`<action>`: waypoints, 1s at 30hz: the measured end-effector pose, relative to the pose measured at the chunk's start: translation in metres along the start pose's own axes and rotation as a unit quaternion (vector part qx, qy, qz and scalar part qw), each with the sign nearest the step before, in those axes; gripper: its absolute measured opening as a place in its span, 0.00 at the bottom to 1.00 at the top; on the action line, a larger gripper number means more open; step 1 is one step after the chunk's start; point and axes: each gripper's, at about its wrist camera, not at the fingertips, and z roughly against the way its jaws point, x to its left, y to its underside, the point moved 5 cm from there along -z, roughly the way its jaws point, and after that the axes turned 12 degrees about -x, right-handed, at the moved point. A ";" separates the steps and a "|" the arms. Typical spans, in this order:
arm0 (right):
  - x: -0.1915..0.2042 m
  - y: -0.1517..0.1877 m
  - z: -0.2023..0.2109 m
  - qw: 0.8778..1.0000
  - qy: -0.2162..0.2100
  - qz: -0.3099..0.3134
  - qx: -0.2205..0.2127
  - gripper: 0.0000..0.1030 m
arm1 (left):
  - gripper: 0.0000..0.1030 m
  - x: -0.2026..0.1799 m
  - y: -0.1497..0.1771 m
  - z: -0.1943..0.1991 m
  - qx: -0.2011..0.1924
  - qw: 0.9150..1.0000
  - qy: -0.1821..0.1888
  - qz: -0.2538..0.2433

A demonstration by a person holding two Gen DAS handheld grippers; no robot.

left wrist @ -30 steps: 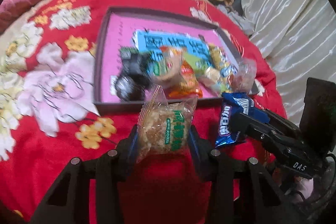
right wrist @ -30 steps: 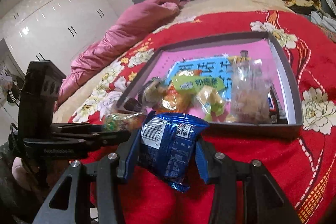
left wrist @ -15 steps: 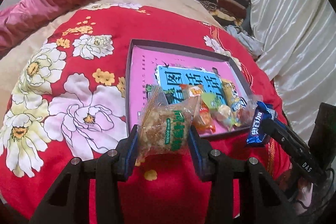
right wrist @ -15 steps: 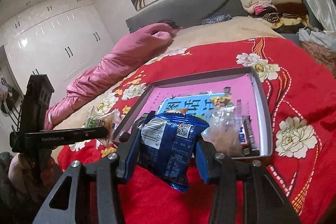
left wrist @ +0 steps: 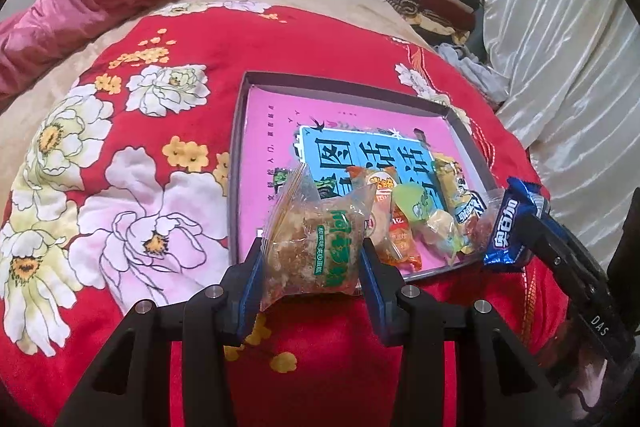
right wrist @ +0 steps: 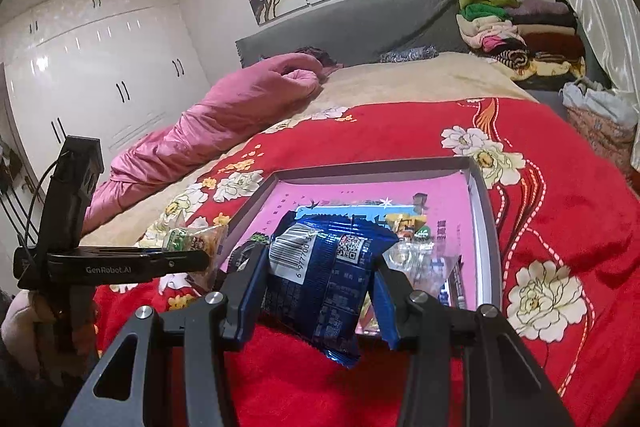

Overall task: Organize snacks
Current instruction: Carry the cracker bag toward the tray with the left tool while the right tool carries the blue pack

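Note:
My left gripper (left wrist: 310,267) is shut on a clear packet of brown pastry with green print (left wrist: 316,247), held above the red bedspread in front of the tray. My right gripper (right wrist: 320,287) is shut on a blue foil snack packet (right wrist: 324,279); in the left wrist view that blue packet (left wrist: 506,227) hangs at the tray's near right corner. The grey-rimmed tray (left wrist: 240,131) has a pink floor with a blue label, and several small snacks (left wrist: 420,223) lie along its near edge. In the right wrist view the left gripper (right wrist: 192,255) shows from the side with its packet.
The tray rests on a red flowered blanket (left wrist: 160,187) over a beige bed. A pink duvet (right wrist: 224,115) lies at the far left. Folded clothes (right wrist: 504,31) are stacked at the headboard's right. White curtains (left wrist: 560,67) hang on the right, white wardrobes (right wrist: 100,67) on the left.
Both grippers have drawn back and up from the tray with their packets still held, so the tray looks smaller and farther, and more of the bed and room shows.

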 end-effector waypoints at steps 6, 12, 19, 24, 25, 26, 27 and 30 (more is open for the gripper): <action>-0.001 0.002 -0.011 1.000 0.010 0.017 0.008 0.47 | 0.44 -0.003 0.001 -0.010 0.006 1.000 -0.003 -0.004; -0.003 0.005 -0.020 0.999 0.015 0.026 0.016 0.47 | 0.44 -0.005 0.002 -0.018 0.009 1.000 -0.007 -0.009; -0.004 0.008 -0.029 0.999 0.017 0.031 0.021 0.47 | 0.44 -0.006 0.001 -0.024 0.012 1.000 -0.008 -0.012; -0.003 0.010 -0.032 0.999 0.015 0.034 0.027 0.47 | 0.44 -0.008 0.003 -0.028 0.018 1.000 -0.008 -0.014; -0.003 0.011 -0.033 0.999 0.013 0.036 0.029 0.47 | 0.44 -0.009 0.004 -0.029 0.021 1.000 -0.007 -0.014; -0.002 0.012 -0.034 0.999 0.011 0.039 0.031 0.47 | 0.44 -0.009 0.004 -0.030 0.021 1.000 -0.008 -0.014; -0.001 0.012 -0.036 0.999 0.009 0.040 0.033 0.47 | 0.44 -0.009 0.005 -0.031 0.021 1.000 -0.008 -0.015; 0.002 0.015 -0.038 0.998 0.003 0.044 0.038 0.47 | 0.44 -0.011 0.004 -0.031 0.022 1.000 -0.008 -0.017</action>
